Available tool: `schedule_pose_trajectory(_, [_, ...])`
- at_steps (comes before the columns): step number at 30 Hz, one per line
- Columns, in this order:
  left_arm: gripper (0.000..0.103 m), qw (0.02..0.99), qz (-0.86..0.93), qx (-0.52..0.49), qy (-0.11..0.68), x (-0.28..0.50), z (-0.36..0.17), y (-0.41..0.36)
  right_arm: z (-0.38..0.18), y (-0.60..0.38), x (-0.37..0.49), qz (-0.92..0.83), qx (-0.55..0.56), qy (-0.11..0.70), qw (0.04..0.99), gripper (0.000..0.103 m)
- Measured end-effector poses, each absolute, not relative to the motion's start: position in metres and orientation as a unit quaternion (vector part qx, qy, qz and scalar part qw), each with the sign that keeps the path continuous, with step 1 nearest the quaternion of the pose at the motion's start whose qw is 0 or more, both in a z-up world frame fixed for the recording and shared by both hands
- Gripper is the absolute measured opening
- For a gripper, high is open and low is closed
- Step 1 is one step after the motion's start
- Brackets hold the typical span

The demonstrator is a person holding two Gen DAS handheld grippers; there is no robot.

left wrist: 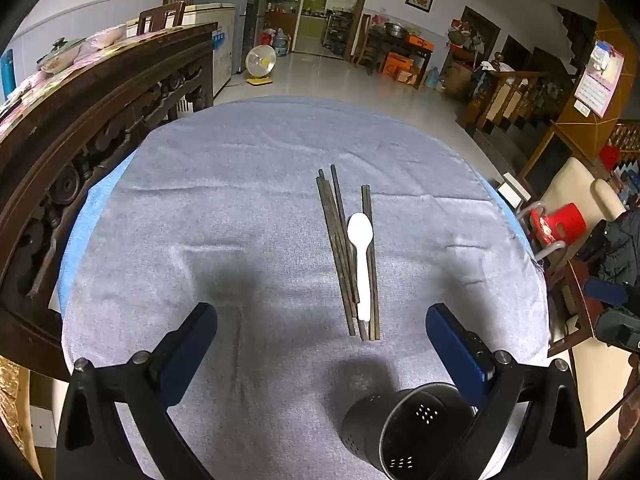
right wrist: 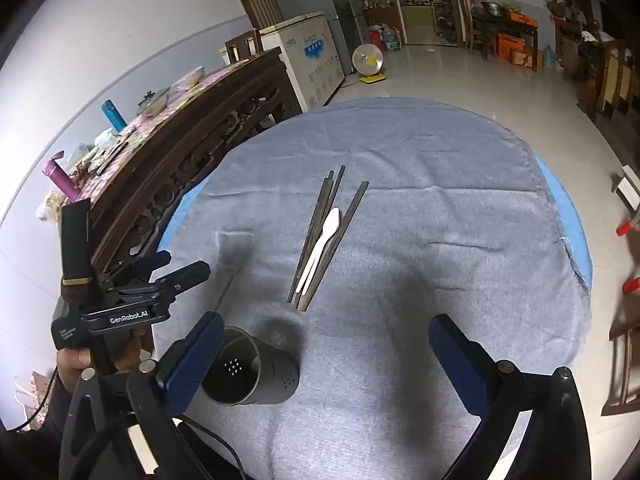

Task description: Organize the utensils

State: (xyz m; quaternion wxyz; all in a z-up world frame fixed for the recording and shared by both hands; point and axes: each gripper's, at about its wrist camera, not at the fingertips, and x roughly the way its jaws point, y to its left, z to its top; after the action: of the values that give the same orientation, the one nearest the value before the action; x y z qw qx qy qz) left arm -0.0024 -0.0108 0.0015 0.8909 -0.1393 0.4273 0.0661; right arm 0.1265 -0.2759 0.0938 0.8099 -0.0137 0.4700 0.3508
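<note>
Several dark chopsticks (left wrist: 344, 252) lie bundled on the grey cloth, with a white plastic spoon (left wrist: 361, 256) on top of them. A dark perforated utensil holder (left wrist: 412, 432) stands at the near edge, empty. My left gripper (left wrist: 320, 328) is open and empty, above the cloth short of the chopsticks. In the right wrist view the chopsticks (right wrist: 320, 240), spoon (right wrist: 320, 244) and holder (right wrist: 248, 372) show ahead and to the left. My right gripper (right wrist: 324, 340) is open and empty. The left gripper (right wrist: 176, 276) shows at the left, hand-held.
The round table carries a grey cloth (left wrist: 240, 220) over a blue one. A carved dark wooden sideboard (left wrist: 100, 120) stands close at the left. A red stool (left wrist: 560, 224) and chairs stand at the right. Open floor lies beyond the table.
</note>
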Motion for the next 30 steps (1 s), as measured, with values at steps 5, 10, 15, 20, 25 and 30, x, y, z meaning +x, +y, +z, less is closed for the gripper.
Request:
schedule_pose_trajectory(5, [0.103, 0.890, 0.065, -0.142, 0.428, -0.003, 0.001, -0.011, 0.091, -0.278, 0.131, 0.348, -0.017, 0.470, 0.811, 0.103])
schedule_pose_trajectory(10, [0.103, 0.890, 0.064, -0.139, 0.429, -0.003, 0.001, -0.012, 0.092, -0.278, 0.132, 0.348, -0.019, 0.469, 0.811, 0.103])
schedule_pose_trajectory(15, [0.103, 0.890, 0.064, -0.137, 0.429, -0.002, 0.000, -0.013, 0.091, -0.277, 0.128, 0.351, -0.016, 0.466, 0.812, 0.103])
schedule_pose_trajectory(20, [0.103, 0.889, 0.063, -0.138, 0.432, -0.002, -0.002, -0.014, 0.090, -0.276, 0.127, 0.349, -0.020, 0.463, 0.814, 0.103])
schedule_pose_trajectory(25, [0.103, 0.889, 0.062, -0.137, 0.432, -0.003, -0.003, -0.015, 0.089, -0.275, 0.125, 0.348, -0.021, 0.467, 0.812, 0.103])
schedule_pose_trajectory(30, [0.103, 0.889, 0.061, -0.135, 0.433, -0.002, -0.004, -0.016, 0.088, -0.276, 0.125, 0.348, -0.021, 0.466, 0.813, 0.103])
